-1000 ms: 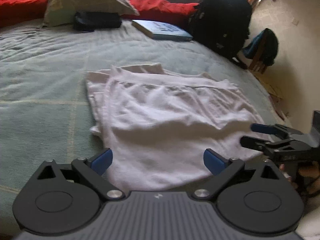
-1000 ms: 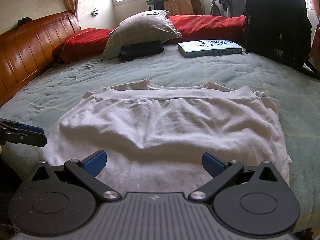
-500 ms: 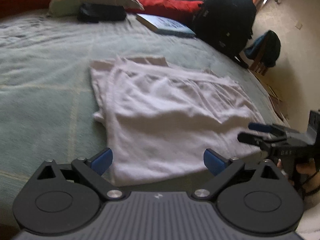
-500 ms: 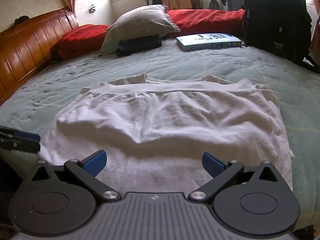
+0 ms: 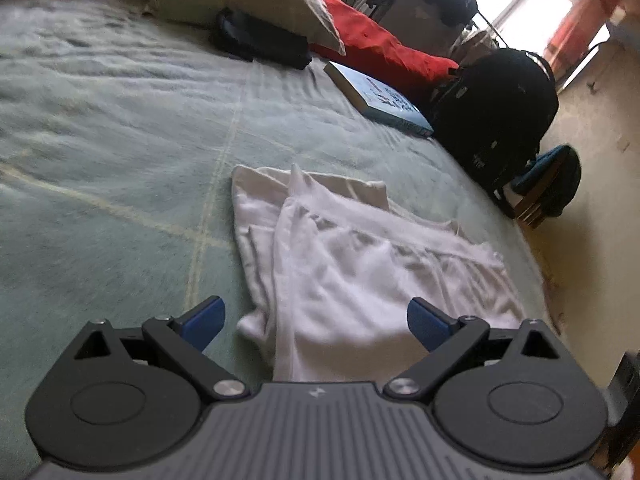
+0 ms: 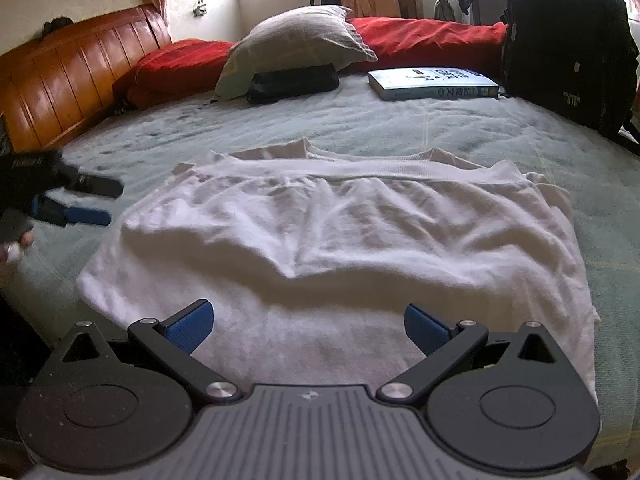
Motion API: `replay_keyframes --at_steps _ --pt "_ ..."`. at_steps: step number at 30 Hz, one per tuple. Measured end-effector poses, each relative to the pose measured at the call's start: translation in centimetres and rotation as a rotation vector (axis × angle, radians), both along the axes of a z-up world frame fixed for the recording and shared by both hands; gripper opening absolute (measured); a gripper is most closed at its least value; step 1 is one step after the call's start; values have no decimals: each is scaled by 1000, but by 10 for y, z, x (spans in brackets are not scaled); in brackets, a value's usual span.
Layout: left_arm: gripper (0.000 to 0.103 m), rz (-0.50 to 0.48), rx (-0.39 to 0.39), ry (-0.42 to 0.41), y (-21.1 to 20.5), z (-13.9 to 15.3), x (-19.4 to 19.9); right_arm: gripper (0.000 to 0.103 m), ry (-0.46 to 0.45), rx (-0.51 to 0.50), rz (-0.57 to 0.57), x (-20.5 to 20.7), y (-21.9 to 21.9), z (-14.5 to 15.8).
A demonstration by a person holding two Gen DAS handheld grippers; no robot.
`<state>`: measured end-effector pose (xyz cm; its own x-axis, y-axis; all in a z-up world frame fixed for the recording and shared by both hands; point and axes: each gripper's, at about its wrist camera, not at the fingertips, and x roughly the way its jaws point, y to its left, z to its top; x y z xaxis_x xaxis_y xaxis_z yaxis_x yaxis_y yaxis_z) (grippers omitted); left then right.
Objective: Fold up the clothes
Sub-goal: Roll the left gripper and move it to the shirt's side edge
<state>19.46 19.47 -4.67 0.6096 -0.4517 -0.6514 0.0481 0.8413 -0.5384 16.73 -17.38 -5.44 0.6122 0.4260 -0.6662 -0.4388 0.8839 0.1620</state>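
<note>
1. Right wrist view: the white garment [image 6: 340, 240] lies flat on the green bedspread [image 6: 440, 128], near the foot edge of the bed. Its bottom part appears folded up over itself, so a ribbed hem band runs across just short of the neckline, and the side parts look tucked under. By that shape I judge the fold partly done.
2. What seems left: at least one more fold to bring it to a compact packet, probably side to side, plus smoothing the big wrinkle across its middle.
3. The right gripper [image 6: 308, 326] hovers over the near edge of the garment with its blue pads spread wide. Nothing is between them, and I cannot tell whether they touch the cloth.
4. The left gripper [image 6: 90, 202] shows at the left of this view, off the garment's left edge, above the bedspread, jaws apart and empty. In the left wrist view, the left gripper [image 5: 316, 322] is likewise wide open, its pads straddling the garment's near left corner [image 5: 256, 326] without gripping it.
5. A book [image 6: 434, 83], pillow [image 6: 296, 46] and black backpack [image 6: 568, 44] sit well apart from the garment, at the far end of the bed.
</note>
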Motion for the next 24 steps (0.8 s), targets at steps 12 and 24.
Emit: replay_keyframes --at_steps 12,24 --pt "100 -58 -123 36 -3 -25 41 103 3 -38 -14 0 6 -3" --pt "101 -136 -258 102 6 -28 18 103 54 8 -6 3 0 -8"
